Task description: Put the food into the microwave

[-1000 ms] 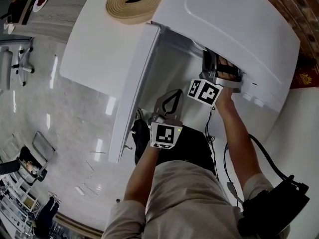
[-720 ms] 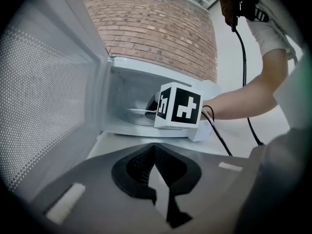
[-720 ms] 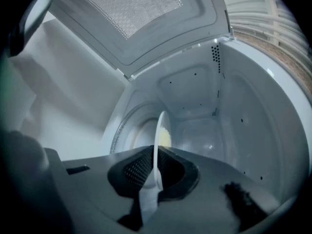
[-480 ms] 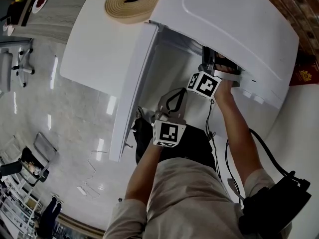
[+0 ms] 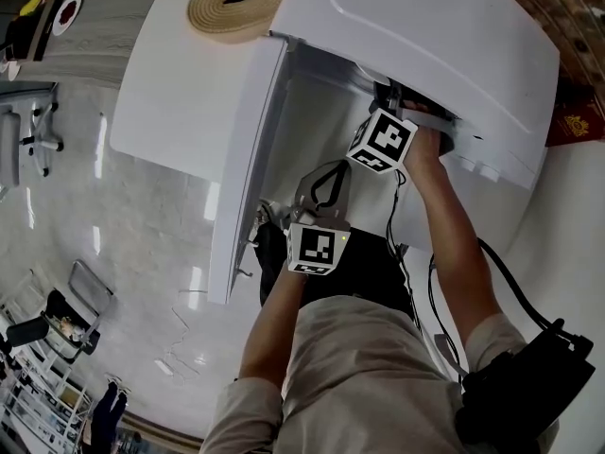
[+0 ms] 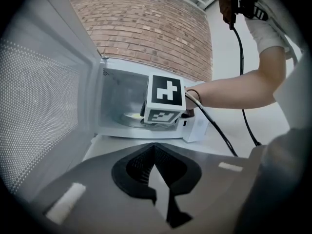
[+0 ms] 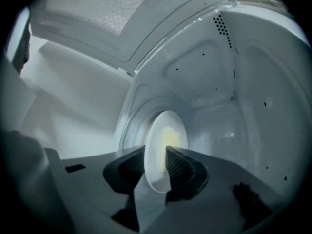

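Right hand-held gripper (image 7: pixel 156 165) inside microwave (image 5: pixel 444 45) at 12 o'clock, jaws just parting around food plate (image 7: pixel 165 126), seemingly releasing it; left hand-held gripper (image 6: pixel 155 156) closed, empty.

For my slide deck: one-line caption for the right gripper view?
Inside the microwave, the right gripper has just been opening its jaws, the plate of food between them on the turntable.

Left gripper (image 6: pixel 155 149): jaws together, empty. Right gripper (image 7: pixel 156 155): arm extended forward, jaws had just been opening, plate (image 7: pixel 166 130) loose between them.
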`<move>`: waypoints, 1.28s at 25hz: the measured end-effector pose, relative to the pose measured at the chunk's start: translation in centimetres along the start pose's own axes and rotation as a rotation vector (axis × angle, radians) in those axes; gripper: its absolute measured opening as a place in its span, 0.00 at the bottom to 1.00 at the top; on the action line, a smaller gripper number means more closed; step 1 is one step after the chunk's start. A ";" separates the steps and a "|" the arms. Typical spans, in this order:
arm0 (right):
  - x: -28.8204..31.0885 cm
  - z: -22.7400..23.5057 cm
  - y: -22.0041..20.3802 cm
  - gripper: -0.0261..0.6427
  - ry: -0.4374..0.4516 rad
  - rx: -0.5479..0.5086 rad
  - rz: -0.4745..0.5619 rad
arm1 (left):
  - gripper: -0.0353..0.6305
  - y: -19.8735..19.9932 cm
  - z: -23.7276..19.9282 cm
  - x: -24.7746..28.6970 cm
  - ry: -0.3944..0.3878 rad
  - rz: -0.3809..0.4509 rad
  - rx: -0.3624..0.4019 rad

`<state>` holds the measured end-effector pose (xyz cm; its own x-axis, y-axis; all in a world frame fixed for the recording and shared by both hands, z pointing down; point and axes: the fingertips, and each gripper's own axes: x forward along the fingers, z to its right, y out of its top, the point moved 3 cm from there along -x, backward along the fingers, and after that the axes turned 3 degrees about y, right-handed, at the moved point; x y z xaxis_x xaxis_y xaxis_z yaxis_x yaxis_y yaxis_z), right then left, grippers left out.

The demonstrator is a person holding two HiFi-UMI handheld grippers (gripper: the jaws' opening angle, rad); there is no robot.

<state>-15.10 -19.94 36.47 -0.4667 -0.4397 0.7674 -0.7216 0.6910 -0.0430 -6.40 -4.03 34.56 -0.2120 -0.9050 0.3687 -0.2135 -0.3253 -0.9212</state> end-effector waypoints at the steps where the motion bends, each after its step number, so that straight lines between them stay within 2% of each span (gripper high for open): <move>1: -0.1 0.2 0.0 0.21 0.013 0.022 0.008 | 0.06 -0.2 0.0 -0.1 0.001 -0.004 -0.001; 4: -0.6 0.5 -0.1 0.29 0.033 0.066 0.022 | 0.06 -0.1 0.1 -0.2 0.000 -0.001 0.002; 8: -1.1 0.0 0.0 0.29 0.044 0.085 0.038 | 0.06 -0.1 0.3 -0.4 -0.005 -0.003 0.007; 18: -3.2 -0.7 0.0 0.29 0.135 0.183 0.083 | 0.06 -0.4 1.0 -1.0 -0.016 -0.006 0.010; 26: -5.2 -1.3 0.3 0.29 0.109 0.206 0.127 | 0.06 -0.1 1.5 -1.5 -0.029 0.003 0.018; 29: -6.1 -1.6 0.4 0.27 0.103 0.230 0.149 | 0.06 0.1 1.7 -1.8 -0.037 0.006 0.021; 32: -6.8 -1.9 0.4 0.16 0.101 0.253 0.171 | 0.06 0.3 1.9 -2.0 -0.042 0.008 0.028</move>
<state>-11.19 -15.58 32.41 -0.5483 -0.2616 0.7943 -0.7473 0.5797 -0.3249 -4.21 -2.87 33.34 -0.1734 -0.9183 0.3559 -0.1854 -0.3245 -0.9275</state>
